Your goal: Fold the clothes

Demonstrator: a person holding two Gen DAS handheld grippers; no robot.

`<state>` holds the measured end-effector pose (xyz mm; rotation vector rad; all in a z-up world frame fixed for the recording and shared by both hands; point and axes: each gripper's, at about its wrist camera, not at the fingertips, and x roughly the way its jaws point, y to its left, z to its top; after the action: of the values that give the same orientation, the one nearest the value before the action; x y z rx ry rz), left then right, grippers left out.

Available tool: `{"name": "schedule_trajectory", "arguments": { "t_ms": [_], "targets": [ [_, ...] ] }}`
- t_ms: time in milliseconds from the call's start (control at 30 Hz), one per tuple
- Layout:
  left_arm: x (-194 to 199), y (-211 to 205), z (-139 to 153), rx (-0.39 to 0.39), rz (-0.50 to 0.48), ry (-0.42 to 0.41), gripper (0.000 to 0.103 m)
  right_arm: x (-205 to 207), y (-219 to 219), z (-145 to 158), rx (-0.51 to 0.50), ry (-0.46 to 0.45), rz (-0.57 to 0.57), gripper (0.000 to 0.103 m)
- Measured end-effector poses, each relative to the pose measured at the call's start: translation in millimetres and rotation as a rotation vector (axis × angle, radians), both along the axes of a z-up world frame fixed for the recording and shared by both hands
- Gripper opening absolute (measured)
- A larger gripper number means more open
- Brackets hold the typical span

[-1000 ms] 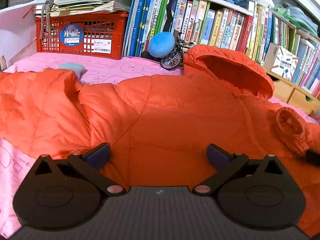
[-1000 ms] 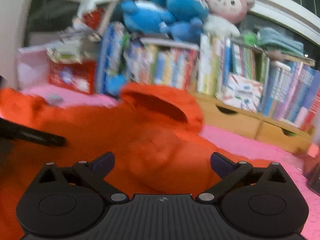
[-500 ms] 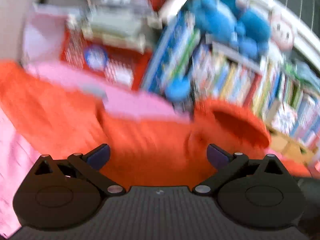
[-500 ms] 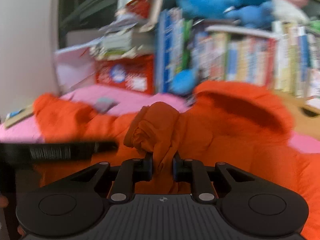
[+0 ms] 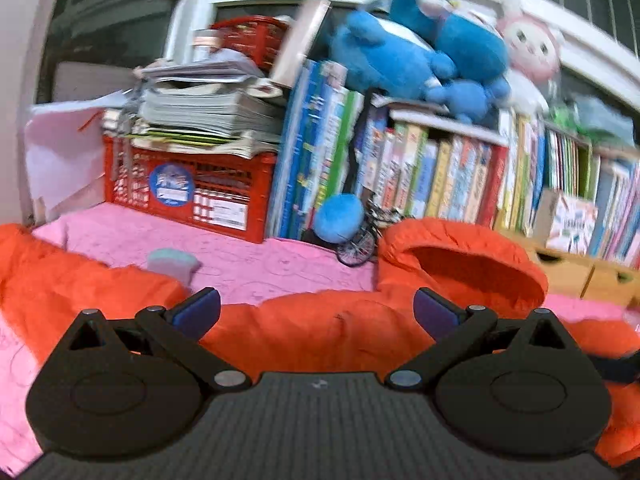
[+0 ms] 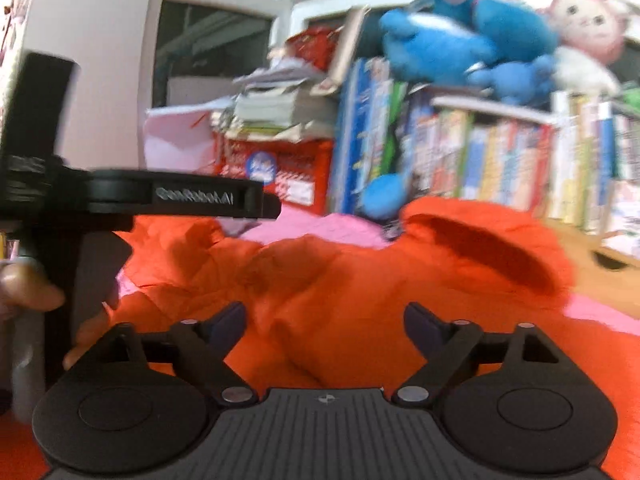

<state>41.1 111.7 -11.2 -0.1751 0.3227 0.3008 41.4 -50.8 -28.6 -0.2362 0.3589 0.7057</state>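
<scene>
Jaws, left gripper (image 5: 316, 306): standing wide apart, nothing between the pads, hovering above the back panel of the orange jacket (image 5: 328, 328). Jaws, right gripper (image 6: 324, 320): also standing wide, having just been opening after a pinch on a bunched sleeve half a second ago; no cloth is between them now, and the sleeve is lying dropped onto the jacket body.

Item 1, orange jacket: a hooded puffer, lying spread on the pink bedcover (image 5: 256, 260). Its left part is reaching toward the frame's left edge in the left wrist view; the body is filling the centre; the hood (image 5: 464, 260) is sitting at the far right end, its opening facing up and toward the camera. Long axis: judged to be running roughly left to right and slightly away, hem end at left, hood end toward the bookshelf (image 5: 460, 176); blur makes the hem itself hard to confirm.

Item 2, change since a second ago: the left wrist view is now showing far more shelf and window, less cloth. The right sleeve is no longer out at the side but laid inward.

Item 3, meaning for the task: one sleeve fold appears delivered; the left sleeve and the lengthwise fold probably remain.
</scene>
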Motion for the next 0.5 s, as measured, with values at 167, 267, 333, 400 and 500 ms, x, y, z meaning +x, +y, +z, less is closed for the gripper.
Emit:
{"name": "schedule_trajectory", "arguments": {
  "t_ms": [167, 267, 333, 400, 500],
  "targets": [
    [40.4, -30.8, -19.0, 0.208, -0.006, 0.158, 0.103, 6.0, -19.3, -1.2, -0.126, -0.097, -0.141, 0.089],
    [50.5, -29.8, -33.6, 0.259, 0.003, 0.236, 0.103, 20.0, -30.2, -14.2, -0.244, -0.110, -0.246, 0.084],
    [49.1, -21.8, -35.8, 0.206, -0.024, 0.233, 0.103, 27.9, -43.7, -24.4, -0.309, -0.104, -0.305, 0.080],
    [50.4, -18.8, -37.5, 0.182, -0.034, 0.234, 0.103, 33.5, -61.4, -27.5, -0.326, -0.088, -0.345, 0.080],
    [52.7, -21.2, -40.3, 0.199, -0.027, 0.245, 0.103, 35.6, -86.6, -24.8, -0.338, -0.087, -0.404, 0.080]
  ]
}}
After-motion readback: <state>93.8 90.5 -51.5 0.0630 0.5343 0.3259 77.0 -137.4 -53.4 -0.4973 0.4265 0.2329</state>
